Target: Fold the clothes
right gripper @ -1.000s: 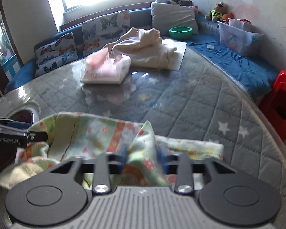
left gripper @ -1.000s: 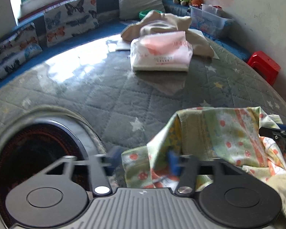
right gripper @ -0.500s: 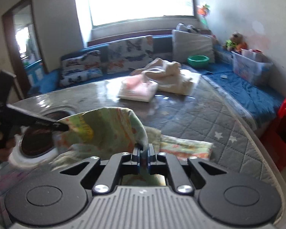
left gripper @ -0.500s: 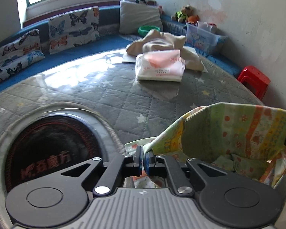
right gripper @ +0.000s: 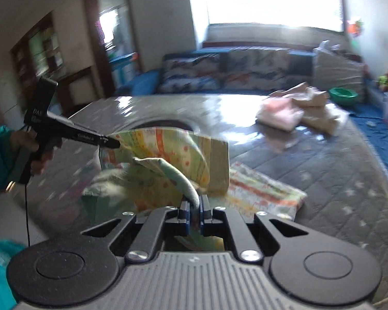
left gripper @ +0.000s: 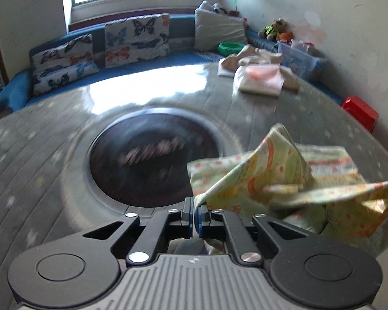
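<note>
A light green garment with orange print (left gripper: 292, 180) hangs lifted above the grey quilted table (left gripper: 51, 139). My left gripper (left gripper: 196, 206) is shut on one of its edges. In the right wrist view the same garment (right gripper: 168, 152) stretches between both grippers. My right gripper (right gripper: 194, 206) is shut on a rolled fold of it. The left gripper (right gripper: 113, 143) shows there at the left, pinching the cloth's top corner. Part of the garment (right gripper: 263, 193) still lies on the table.
A dark round inset (left gripper: 152, 157) sits in the table's middle. A folded pink-and-white garment (left gripper: 258, 80) and a beige heap (left gripper: 256, 56) lie at the far right. Butterfly cushions (left gripper: 137, 38) line a blue bench. A red stool (left gripper: 359, 111) stands at the right.
Both grippers closed on the garment about a second ago and have since lifted it off the table. The left gripper has swung left, over the round inset.
</note>
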Tool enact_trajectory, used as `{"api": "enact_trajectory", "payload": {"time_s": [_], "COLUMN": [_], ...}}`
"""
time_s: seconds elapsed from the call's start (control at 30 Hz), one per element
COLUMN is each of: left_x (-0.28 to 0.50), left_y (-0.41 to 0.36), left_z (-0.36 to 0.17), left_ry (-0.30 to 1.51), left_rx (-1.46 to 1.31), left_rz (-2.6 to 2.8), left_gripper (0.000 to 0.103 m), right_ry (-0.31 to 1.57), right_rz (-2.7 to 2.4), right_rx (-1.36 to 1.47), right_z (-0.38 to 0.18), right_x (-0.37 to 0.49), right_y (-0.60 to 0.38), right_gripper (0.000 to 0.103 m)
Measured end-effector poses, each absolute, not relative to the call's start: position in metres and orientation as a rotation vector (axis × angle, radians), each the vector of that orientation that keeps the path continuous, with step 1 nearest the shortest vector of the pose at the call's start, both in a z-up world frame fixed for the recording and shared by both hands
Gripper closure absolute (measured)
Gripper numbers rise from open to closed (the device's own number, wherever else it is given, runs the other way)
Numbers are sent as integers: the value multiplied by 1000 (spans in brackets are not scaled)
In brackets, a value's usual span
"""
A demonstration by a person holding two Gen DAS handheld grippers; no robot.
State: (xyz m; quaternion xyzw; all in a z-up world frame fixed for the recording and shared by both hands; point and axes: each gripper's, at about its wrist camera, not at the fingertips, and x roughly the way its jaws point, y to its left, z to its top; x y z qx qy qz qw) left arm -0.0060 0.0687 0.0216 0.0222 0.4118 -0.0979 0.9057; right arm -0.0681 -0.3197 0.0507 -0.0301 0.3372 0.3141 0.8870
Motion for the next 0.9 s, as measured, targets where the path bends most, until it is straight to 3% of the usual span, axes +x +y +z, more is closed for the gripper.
{"api": "enact_trajectory", "payload": {"time_s": [0.03,0.17,0.23,0.43,0.5,0.9], "left_x": [-16,-43,-52,-43,-31,62], "left_y": [75,94,100,117,121,93], "left_z": [19,6,2,24,30,-29], "left_ry": [862,935,956,872,849,991], "left_rx": [50,50,47,-6,-34,-26], "left_rz": [-199,-213,-215,-161,-144,-151], "left_gripper": [99,94,91,76,59,59], "right_ry": [706,696,682,749,781,918], "right_rz": [674,729,713,519,472,321], "right_rx": [-60,-31,-30,-100,-121,-135], "right_z": [50,58,61,38,25,-31], "right_x": [-71,-75,-75,-40,-27,42], "right_y": [-318,-319,-319,-313,-311,-316], "right_gripper": [89,84,75,68,68,65]}}
